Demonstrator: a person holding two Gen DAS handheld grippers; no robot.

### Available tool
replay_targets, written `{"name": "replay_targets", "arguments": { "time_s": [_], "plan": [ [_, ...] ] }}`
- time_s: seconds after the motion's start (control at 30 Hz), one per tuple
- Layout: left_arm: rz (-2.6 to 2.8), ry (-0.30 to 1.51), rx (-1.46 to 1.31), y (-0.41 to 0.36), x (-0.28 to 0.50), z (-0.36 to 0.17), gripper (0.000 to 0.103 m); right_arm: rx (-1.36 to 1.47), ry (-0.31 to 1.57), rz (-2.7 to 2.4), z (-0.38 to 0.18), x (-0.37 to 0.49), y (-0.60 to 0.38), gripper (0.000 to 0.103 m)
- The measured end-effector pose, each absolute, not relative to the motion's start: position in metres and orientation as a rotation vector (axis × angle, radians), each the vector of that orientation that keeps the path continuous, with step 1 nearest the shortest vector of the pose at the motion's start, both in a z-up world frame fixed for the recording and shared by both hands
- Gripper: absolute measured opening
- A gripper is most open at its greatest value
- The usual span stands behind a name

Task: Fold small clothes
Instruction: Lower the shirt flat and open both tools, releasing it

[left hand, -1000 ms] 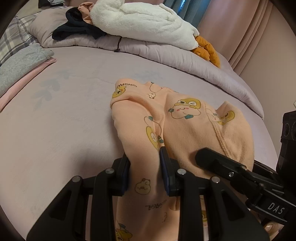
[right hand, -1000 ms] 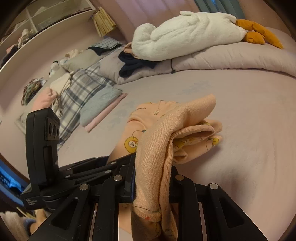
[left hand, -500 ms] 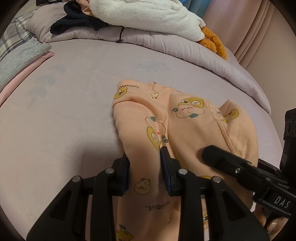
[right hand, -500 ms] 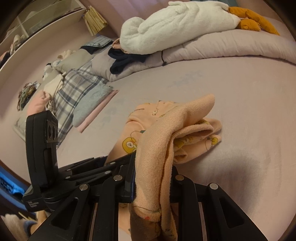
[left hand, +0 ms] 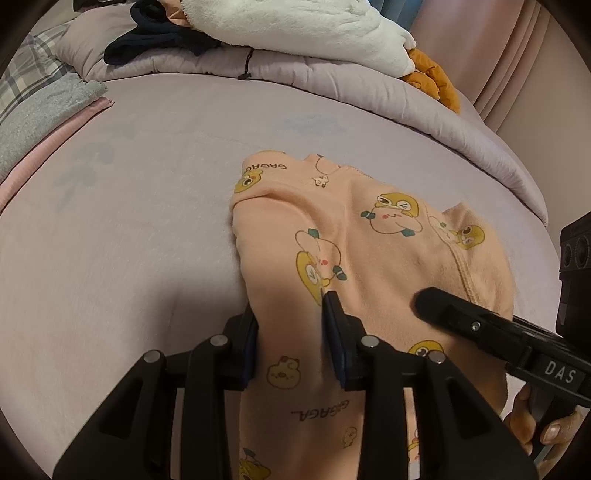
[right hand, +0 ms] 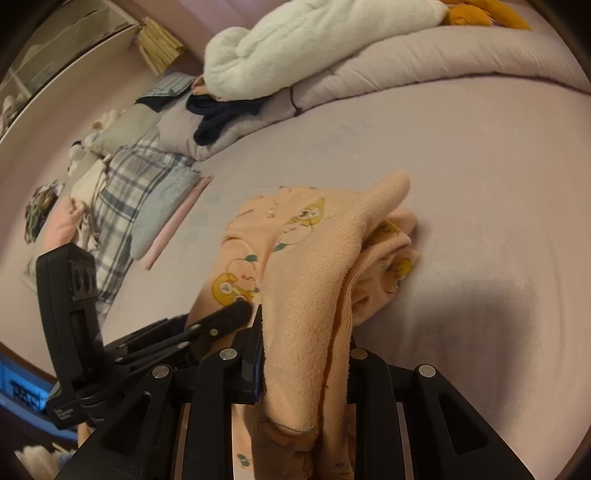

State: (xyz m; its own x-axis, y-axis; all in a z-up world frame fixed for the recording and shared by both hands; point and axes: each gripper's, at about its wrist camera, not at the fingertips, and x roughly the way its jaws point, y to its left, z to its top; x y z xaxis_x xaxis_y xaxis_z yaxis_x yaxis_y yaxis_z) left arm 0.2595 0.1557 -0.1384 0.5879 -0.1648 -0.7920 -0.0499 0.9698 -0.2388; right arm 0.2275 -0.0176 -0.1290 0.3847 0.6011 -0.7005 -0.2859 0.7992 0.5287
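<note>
**Spotter:** Jaws first. Your left gripper [left hand: 290, 332], at the bottom centre of its own view, has the peach garment [left hand: 369, 251] running between its jaws, and those jaws are opening. The cloth sits loose in the gap, so you no longer pinch it there. Your right gripper [right hand: 303, 354] is clamped on a thick bunch of the same garment [right hand: 314, 280], with the fabric filling the narrow gap at the bottom centre of the right view.

**Operator:** And where does the rest of the cloth lie?

**Spotter:** Just past your fingers it spreads across the middle of the frame on the lilac bedsheet [left hand: 147, 221]. In the left view the printed side faces up. In the right view you can see it doubled, with one layer draped over another and a loose tip sticking up toward the centre.

**Operator:** How far along am I?

**Spotter:** I judge one fold is laid and being let down. It is still lumpy, not yet a flat packet. You have your right grip to let go, the top to smooth, and likely another fold left.

**Operator:** Anything farther off?

**Spotter:** A folded grey and pink stack [left hand: 48, 110] lies at the left edge. A white plush toy [left hand: 295, 29] rests on the rolled quilt [left hand: 351, 85] along the top.
</note>
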Motion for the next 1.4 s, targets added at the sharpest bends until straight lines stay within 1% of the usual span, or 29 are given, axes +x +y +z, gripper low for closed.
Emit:
{"name": "replay_targets", "arguments": {
  "time_s": [0.17,0.3,0.33,0.43,0.63,0.8,0.9,1.2,1.4],
  "plan": [
    [-0.064,0.944,-0.238,0.155,0.259,-0.139,0.035,0.371,1.053,0.553,-0.135,0.228,-0.025,0.026],
    [-0.06,0.946,-0.24,0.157,0.26,-0.14,0.038,0.38,1.064,0.529,-0.138,0.226,-0.028,0.033],
    [-0.058,0.947,-0.239,0.157,0.259,-0.14,0.038,0.38,1.069,0.513,-0.14,0.226,-0.029,0.038],
    [-0.056,0.946,-0.238,0.157,0.258,-0.14,0.038,0.392,1.073,0.498,-0.142,0.224,-0.033,0.045],
    [-0.049,0.945,-0.238,0.158,0.255,-0.14,0.04,0.406,1.069,0.482,-0.141,0.222,-0.035,0.048],
    [-0.041,0.943,-0.238,0.162,0.251,-0.14,0.044,0.412,1.058,0.452,-0.139,0.22,-0.037,0.051],
    [-0.038,0.94,-0.24,0.165,0.247,-0.14,0.045,0.423,1.054,0.444,-0.139,0.217,-0.039,0.051],
    [-0.027,0.933,-0.233,0.169,0.23,-0.139,0.047,0.437,1.046,0.42,-0.137,0.209,-0.047,0.055],
    [-0.017,0.93,-0.23,0.169,0.223,-0.137,0.047,0.434,1.047,0.401,-0.136,0.204,-0.05,0.055]
  ]
}}
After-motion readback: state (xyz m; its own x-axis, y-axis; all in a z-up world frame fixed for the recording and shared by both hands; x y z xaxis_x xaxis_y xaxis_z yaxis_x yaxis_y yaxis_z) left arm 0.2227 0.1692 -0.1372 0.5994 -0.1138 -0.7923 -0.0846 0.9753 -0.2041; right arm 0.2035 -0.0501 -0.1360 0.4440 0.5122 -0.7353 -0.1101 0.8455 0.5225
